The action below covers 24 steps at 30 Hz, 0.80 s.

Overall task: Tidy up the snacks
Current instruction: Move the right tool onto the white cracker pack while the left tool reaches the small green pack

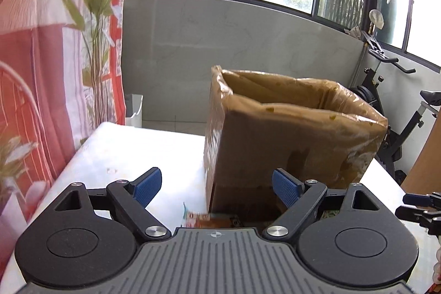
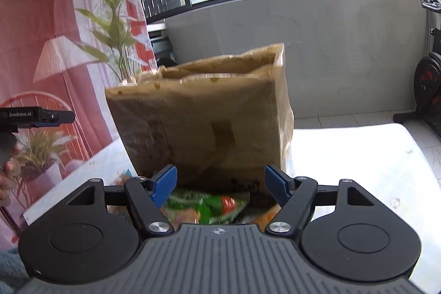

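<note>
A brown cardboard box (image 1: 292, 139), open at the top and lined with clear plastic, stands on a white table (image 1: 143, 150). It also shows in the right wrist view (image 2: 204, 123). My left gripper (image 1: 217, 185) is open and empty, in front of the box's near left corner. A red and white snack packet (image 1: 198, 219) lies below it. My right gripper (image 2: 220, 185) is open and empty above a green snack bag (image 2: 204, 205) that lies at the foot of the box. An orange packet (image 2: 264, 215) lies beside the bag.
A red patterned curtain (image 1: 41, 59) hangs along the left. An exercise bike (image 1: 386, 112) stands behind the box to the right. The other gripper (image 1: 421, 207) shows at the right edge of the left wrist view. The table (image 2: 358, 156) extends right of the box.
</note>
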{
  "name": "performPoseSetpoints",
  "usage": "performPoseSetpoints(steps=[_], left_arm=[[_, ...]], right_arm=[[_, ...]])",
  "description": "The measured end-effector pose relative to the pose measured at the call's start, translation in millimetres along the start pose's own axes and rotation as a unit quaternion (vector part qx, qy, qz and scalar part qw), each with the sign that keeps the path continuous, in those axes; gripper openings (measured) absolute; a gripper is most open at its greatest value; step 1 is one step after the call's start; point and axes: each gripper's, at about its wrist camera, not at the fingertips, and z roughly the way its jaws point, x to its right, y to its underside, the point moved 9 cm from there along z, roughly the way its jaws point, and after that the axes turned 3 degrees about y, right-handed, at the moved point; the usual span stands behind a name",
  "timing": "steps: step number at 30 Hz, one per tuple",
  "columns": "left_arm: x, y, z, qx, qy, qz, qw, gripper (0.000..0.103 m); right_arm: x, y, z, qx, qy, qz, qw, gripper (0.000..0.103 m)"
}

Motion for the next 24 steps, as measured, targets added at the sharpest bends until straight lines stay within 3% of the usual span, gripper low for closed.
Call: performPoseSetpoints(steps=[6,13,19,24], left_arm=[[0,47,11,-0.054,0.006,-0.024,0.9982,0.085],[-3,70,16,-0.080,0.012,-0.038,0.9960,0.085],[1,80,17,-0.090,0.009,-0.047,0.9948,0.085],[-1,83,17,-0.096,0.006,-0.052,0.9940,0.084]], right_arm=[[-12,56,7,-0.074,-0.001,-0.055,0.996,0.074],[-21,95,22,-0.142,-0.014,-0.120,0.982,0.073],[-35,111,32,-0.161,-0.037,-0.204,0.965,0.075],[-43,117,47,-0.178,-0.057,-0.219,0.958,0.075]])
